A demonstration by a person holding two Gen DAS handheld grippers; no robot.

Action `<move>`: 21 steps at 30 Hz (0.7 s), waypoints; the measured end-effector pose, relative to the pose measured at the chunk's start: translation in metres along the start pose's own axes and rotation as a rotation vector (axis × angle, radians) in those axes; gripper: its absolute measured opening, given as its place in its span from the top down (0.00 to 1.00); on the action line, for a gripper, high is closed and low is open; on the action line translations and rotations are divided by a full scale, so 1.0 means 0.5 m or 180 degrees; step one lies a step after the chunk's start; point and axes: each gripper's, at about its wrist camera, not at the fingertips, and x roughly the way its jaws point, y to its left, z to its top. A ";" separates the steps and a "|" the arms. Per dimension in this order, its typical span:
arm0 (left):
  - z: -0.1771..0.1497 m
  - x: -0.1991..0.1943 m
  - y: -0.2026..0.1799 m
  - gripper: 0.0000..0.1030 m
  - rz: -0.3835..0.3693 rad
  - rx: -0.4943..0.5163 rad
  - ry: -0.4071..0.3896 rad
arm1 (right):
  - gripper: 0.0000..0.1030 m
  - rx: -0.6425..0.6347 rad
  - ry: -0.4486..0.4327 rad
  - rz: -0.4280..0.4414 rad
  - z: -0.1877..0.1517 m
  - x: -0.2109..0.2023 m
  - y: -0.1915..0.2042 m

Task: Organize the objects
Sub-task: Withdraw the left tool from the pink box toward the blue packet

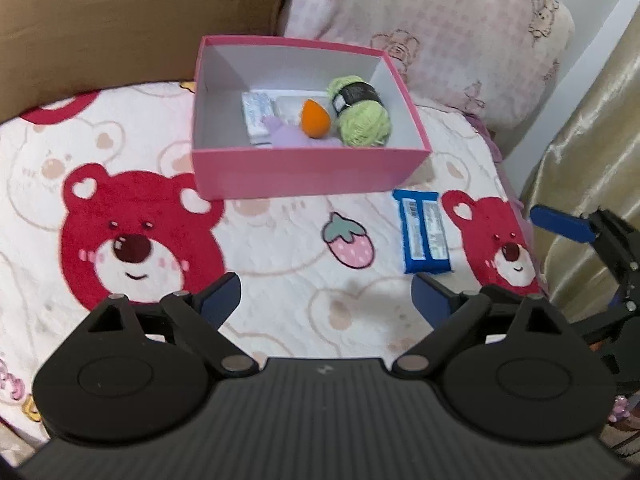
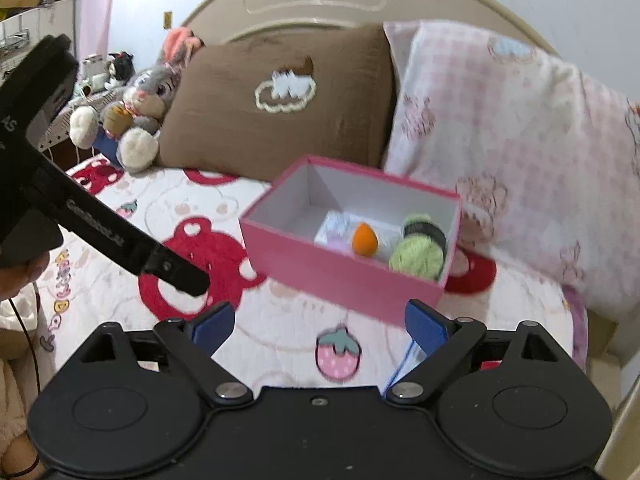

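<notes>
Pink box parked on the bed at twelve o'clock from the left gripper, backed up near the brown pillow and the pink checked pillow; open top facing up, handy for dropping things in. Already inside: green yarn ball at the right wall, orange egg-shaped sponge in the middle, a lilac soft piece and a silvery packet towards the left. Probably packed to one side to leave floor space free.

Still out on the blanket: blue wrapped bar, label up, at about one o'clock from the left gripper, just off the box's near right corner. Looks like the last loose item, so likely next to go in.

Left gripper spread wide, nothing between the blue pads, hanging above the blanket. Right gripper likewise spread and empty, box at roughly one o'clock from it; a blue edge peeking beneath its right finger, likely that same bar. Plush rabbit off at ten o'clock, well apart, by the pillows.
</notes>
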 end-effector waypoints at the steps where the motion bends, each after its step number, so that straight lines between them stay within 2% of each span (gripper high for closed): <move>1: -0.008 0.009 -0.002 0.10 -0.0011 0.0013 0.0035 | 0.09 0.0021 0.0033 -0.0005 -0.010 0.001 -0.003; 6: -0.043 0.062 -0.005 0.10 -0.0094 -0.0072 0.0210 | 0.09 0.0166 0.0164 -0.0023 -0.060 0.008 -0.029; 11: -0.060 0.119 -0.011 0.04 -0.0156 -0.0126 0.0265 | 0.09 0.0246 0.0194 -0.0089 -0.093 0.010 -0.056; 18: -0.061 0.202 -0.020 0.03 -0.0253 -0.0338 0.0352 | 0.09 0.0154 0.0021 -0.0240 -0.148 0.044 -0.083; 21: -0.057 0.233 -0.031 0.03 -0.0177 -0.0357 0.0314 | 0.09 0.0119 0.0040 -0.0332 -0.169 0.074 -0.093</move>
